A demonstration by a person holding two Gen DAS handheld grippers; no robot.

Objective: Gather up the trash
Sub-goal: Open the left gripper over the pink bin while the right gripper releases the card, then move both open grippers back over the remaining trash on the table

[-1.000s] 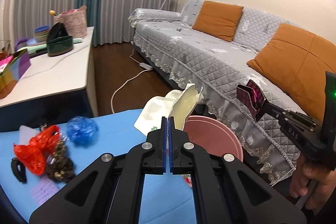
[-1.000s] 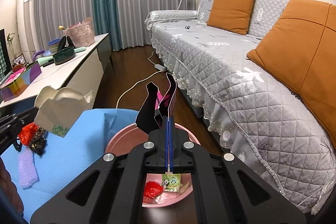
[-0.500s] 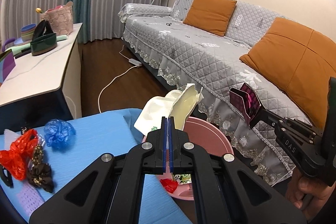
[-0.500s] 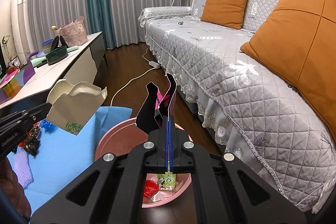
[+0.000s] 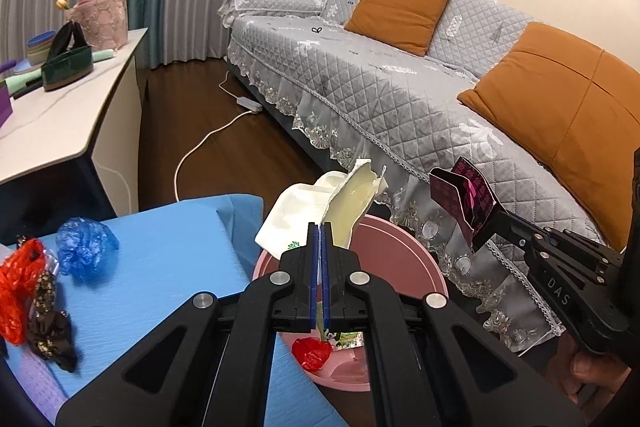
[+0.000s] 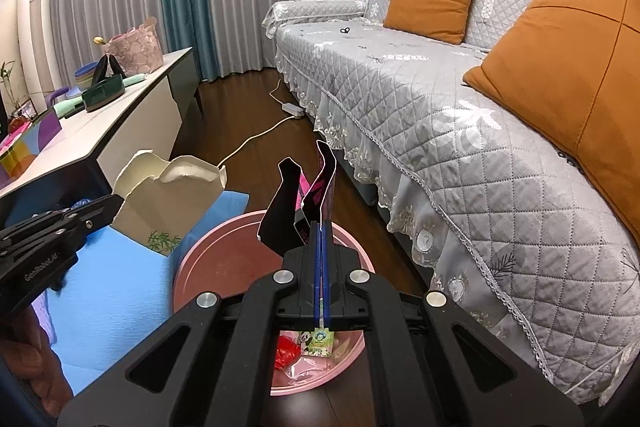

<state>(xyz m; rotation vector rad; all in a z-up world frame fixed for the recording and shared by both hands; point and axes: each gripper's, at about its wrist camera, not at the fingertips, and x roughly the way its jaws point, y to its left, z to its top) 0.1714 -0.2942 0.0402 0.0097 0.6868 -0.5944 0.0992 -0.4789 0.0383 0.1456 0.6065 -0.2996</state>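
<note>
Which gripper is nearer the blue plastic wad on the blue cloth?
Left. The left gripper, clamping a cream carton, is beside the blue wad; the right gripper sits farther off above the pink basin.

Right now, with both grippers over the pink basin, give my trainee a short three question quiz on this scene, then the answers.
1. Multiple choice: what does the left gripper hold? A) a blue plastic bag B) a torn cream paper box C) a green tray
2. True or false: the right gripper is shut on a dark pink-printed carton.
3. Fill in: the red wrapper lies inside the pink ____.

Key: 1 B, the torn cream paper box. 2 True. 3 basin.
</note>
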